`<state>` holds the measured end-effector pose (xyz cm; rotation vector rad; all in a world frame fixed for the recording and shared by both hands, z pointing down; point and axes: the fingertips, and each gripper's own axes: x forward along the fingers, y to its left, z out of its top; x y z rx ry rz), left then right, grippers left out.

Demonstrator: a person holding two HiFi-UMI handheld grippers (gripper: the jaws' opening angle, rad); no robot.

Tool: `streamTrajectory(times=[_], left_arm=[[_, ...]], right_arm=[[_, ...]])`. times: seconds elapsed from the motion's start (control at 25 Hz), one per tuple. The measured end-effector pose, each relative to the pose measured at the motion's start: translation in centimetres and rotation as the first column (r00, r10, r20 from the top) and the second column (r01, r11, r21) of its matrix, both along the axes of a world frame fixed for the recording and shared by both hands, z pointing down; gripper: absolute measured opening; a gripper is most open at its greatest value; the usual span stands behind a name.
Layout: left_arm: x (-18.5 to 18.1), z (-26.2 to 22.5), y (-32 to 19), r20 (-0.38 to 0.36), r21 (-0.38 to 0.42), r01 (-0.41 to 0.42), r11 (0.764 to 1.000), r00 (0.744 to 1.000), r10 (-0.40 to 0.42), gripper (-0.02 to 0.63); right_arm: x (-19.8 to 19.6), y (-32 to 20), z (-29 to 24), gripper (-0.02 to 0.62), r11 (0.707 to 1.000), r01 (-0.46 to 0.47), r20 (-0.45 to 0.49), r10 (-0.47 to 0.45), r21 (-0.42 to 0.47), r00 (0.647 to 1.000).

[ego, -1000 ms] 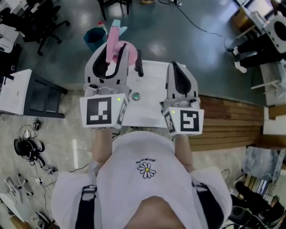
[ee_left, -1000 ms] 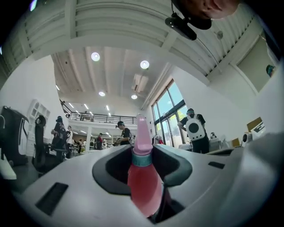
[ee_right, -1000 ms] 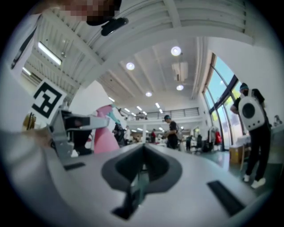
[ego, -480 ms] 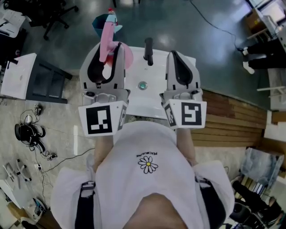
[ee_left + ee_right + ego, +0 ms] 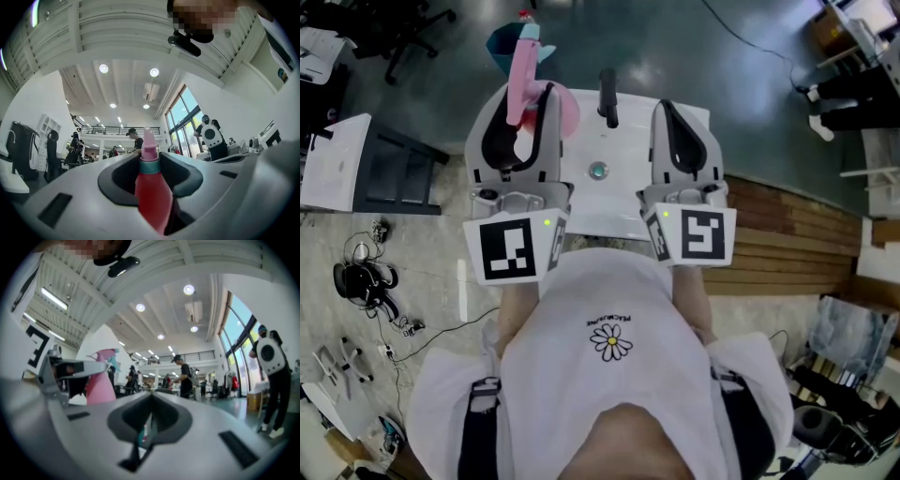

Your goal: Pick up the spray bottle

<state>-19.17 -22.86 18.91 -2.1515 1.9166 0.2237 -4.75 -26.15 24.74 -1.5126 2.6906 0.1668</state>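
Left gripper view: spray bottle [image 5: 151, 192] clamped in left tool [image 5: 149, 163], nozzle [image 5: 148, 143] beyond tips; right tool [image 5: 151, 417] jaws together.

Pink spray bottle [image 5: 522, 66] with teal collar [image 5: 150, 165], grey left claw [image 5: 521, 98], black-and-white square markers [image 5: 508, 250], white table [image 5: 628, 206].

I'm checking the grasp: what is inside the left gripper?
A pink spray bottle, clamped by the left gripper; neck and nozzle show, its base is hidden under the gripper.

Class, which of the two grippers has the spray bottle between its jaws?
The left gripper: its jaws clamp the pink spray bottle, whereas the right gripper has its jaws closed together, holding nothing.
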Motion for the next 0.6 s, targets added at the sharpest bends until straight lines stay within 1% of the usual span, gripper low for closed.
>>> streamTrajectory(times=[0.12, 0.28, 0.44, 0.6], left_arm=[[0.05, -0.25, -0.05, -0.002, 0.022, -0.008, 1.0, 1.0, 0.008, 0.153], [-0.05, 0.35, -0.22, -0.015, -0.01, -0.005, 1.0, 1.0, 0.005, 0.153], [-0.07, 0.66, -0.29, -0.031, -0.016, -0.014, 1.0, 0.999, 0.013, 0.153], [-0.1, 0.68, -0.24, -0.025, -0.018, -0.01, 1.0, 1.0, 0.009, 0.153]], right_arm=[[0.07, -0.01, -0.06, 0.029, 1.0, -0.003, 0.001, 0.003, 0.003, 1.0], [0.22, 0.03, -0.02, 0.029, 1.0, -0.005, -0.008, 0.005, -0.001, 1.0], [0.16, 0.13, -0.22, 0.029, 1.0, -0.003, -0.005, 0.003, 0.011, 1.0], [0.07, 0.19, 0.03, 0.029, 1.0, 0.002, -0.009, -0.002, 0.003, 1.0]])
